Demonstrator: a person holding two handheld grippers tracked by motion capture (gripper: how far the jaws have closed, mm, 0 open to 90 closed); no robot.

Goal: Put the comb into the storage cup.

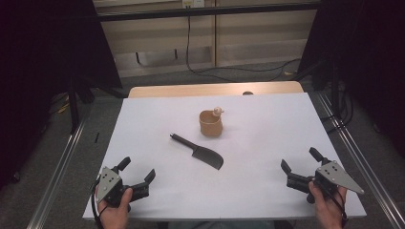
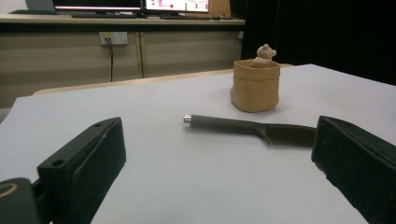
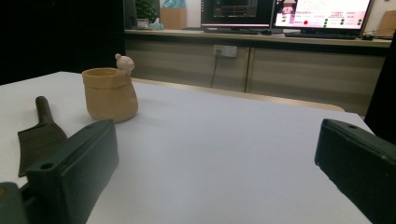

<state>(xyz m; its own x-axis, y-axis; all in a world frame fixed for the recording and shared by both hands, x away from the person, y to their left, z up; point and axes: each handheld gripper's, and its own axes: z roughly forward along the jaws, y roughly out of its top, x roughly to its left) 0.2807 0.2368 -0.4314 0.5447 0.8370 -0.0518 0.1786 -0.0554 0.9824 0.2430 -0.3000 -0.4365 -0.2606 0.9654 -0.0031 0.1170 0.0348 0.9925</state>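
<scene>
1. White sheeting covers the counter (image 1: 267,191) we work at, with dark curtains to either side and a pale wall with a socket and trailing cable behind it.
2. We see a dark grater-like tool (image 1: 199,151) lying flat near the middle of the counter, its round handle pointing up and to the left in the high view and its broad curved blade toward us.
3. From the left gripper view, the tool's (image 2: 252,128) handle ends in a small metal cap and the textured blade runs off behind the right-hand jaw.
4. Just beyond the tool, and apart from it, stands a small tan pouch-shaped cup (image 1: 210,123), upright, with a little pale bear figure (image 1: 218,111) perched at its rim.
5. Our left gripper (image 1: 138,175) rests low at the near left of the counter, held in a hand (image 1: 114,210); its jaws stand wide apart with nothing between them, pointing toward the tool but well short of it.
6. Our right gripper (image 1: 300,161) sits at the near right, held in the other hand (image 1: 328,205), its jaws likewise spread with only bare counter between them.
7. From the right gripper view the cup (image 3: 110,94) and the tool's blade (image 3: 39,140) lie off to the left.
8. Monitors (image 3: 322,13) glow on a bench along the far wall.
</scene>
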